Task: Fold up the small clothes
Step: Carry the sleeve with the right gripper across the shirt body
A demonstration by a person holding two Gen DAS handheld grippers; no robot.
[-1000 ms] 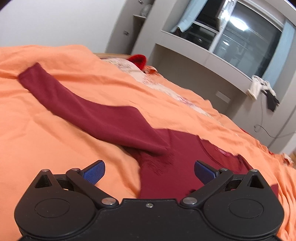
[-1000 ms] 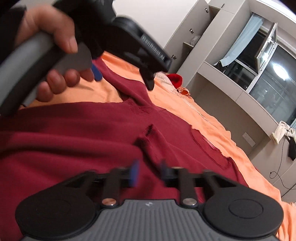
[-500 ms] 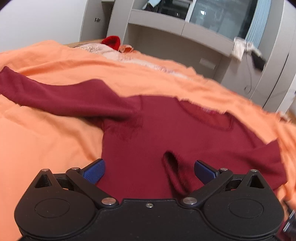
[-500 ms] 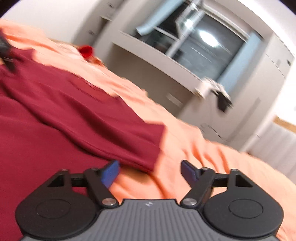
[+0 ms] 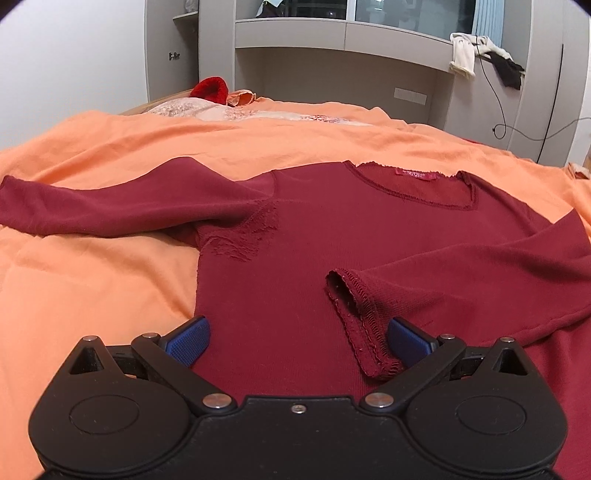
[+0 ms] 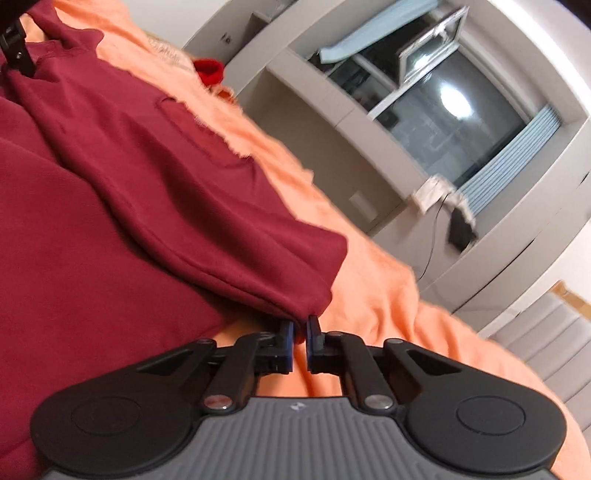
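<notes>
A dark red long-sleeved sweater [image 5: 332, 240] lies face up on an orange bedsheet [image 5: 92, 295]. Its left sleeve [image 5: 92, 210] stretches out to the left. The other sleeve is folded across the chest, with its cuff [image 5: 354, 306] just inside the right pad of my left gripper [image 5: 297, 339]. That gripper hovers open over the sweater's lower body. In the right wrist view my right gripper [image 6: 300, 326] is shut on the folded outer edge of the sweater [image 6: 110, 184], at the fold's corner by the sheet [image 6: 388, 295].
A red item [image 5: 210, 88] and patterned bedding [image 5: 221, 110] lie at the bed's far end. Behind stands a grey shelf unit [image 5: 369, 33] with clothes [image 5: 480, 51] and a cable hanging. Bare orange sheet spreads left and right of the sweater.
The right gripper swung from the sweater's middle to its right side and closed on the folded edge. The left gripper turned to face the sweater squarely, staying open.
</notes>
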